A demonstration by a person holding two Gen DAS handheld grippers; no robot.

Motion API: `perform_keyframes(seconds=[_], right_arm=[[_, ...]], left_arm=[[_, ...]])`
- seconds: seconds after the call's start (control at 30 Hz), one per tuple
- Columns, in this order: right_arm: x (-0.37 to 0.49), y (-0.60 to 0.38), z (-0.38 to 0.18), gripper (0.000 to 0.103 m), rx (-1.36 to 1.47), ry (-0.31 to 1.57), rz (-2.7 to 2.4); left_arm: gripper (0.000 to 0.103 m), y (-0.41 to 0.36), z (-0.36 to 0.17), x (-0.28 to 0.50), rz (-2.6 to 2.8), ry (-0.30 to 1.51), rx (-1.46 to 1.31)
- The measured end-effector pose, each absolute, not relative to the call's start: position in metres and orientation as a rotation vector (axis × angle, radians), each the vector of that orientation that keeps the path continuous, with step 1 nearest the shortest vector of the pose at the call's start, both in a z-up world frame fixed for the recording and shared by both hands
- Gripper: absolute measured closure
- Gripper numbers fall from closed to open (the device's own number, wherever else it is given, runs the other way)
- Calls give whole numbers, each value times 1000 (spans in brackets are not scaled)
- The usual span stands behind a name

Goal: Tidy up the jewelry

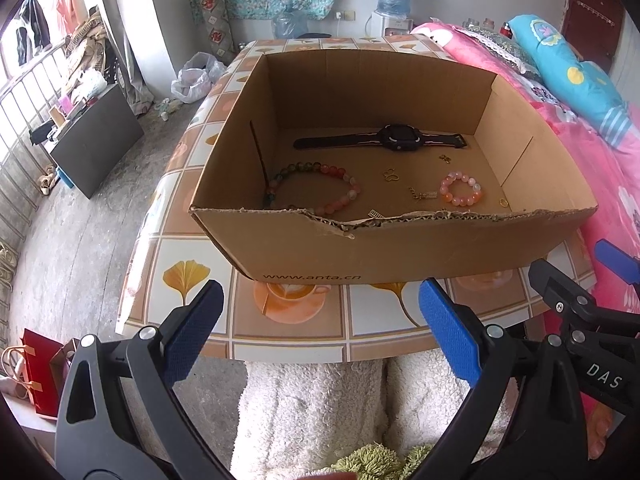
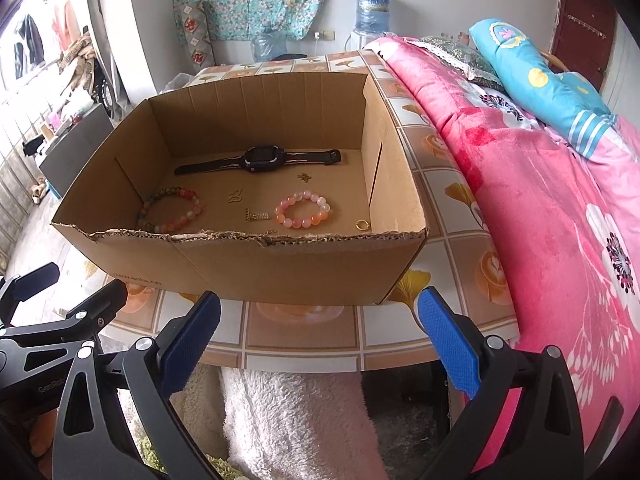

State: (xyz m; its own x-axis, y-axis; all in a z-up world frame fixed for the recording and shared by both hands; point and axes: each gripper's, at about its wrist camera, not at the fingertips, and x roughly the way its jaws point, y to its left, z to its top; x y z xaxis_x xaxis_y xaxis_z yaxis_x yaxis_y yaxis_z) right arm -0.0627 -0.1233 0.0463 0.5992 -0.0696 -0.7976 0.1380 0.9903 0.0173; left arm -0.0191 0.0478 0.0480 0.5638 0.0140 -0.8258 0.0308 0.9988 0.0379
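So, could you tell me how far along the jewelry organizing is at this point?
Mostly done, it seems: the watch, large bead bracelet, small pink bracelet, gold ring and small gold pieces all lie inside the cardboard box. Nothing is in hand; the left gripper and right gripper are open and empty, short of the box. No jewelry shows outside on the table.

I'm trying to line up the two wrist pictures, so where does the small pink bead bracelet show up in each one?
Left wrist view: the pink bead bracelet lies on the box floor, right of centre, near the torn front wall.
Right wrist view: the pink bead bracelet lies on the box floor, about mid-picture.
Shared landmark: the black watch lies stretched out beyond it, toward the back wall of the cardboard box.
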Motion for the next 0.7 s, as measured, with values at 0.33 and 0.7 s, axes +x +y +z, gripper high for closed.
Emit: perform_keyframes(seconds=[0.33, 0.7], right_arm=[[-61, -121, 45, 7, 69, 931, -123], [-60, -119, 44, 7, 67, 939, -126]], left_arm=[[9, 49, 46, -17, -4, 988, 40], [9, 51, 44, -17, -4, 1000, 32]])
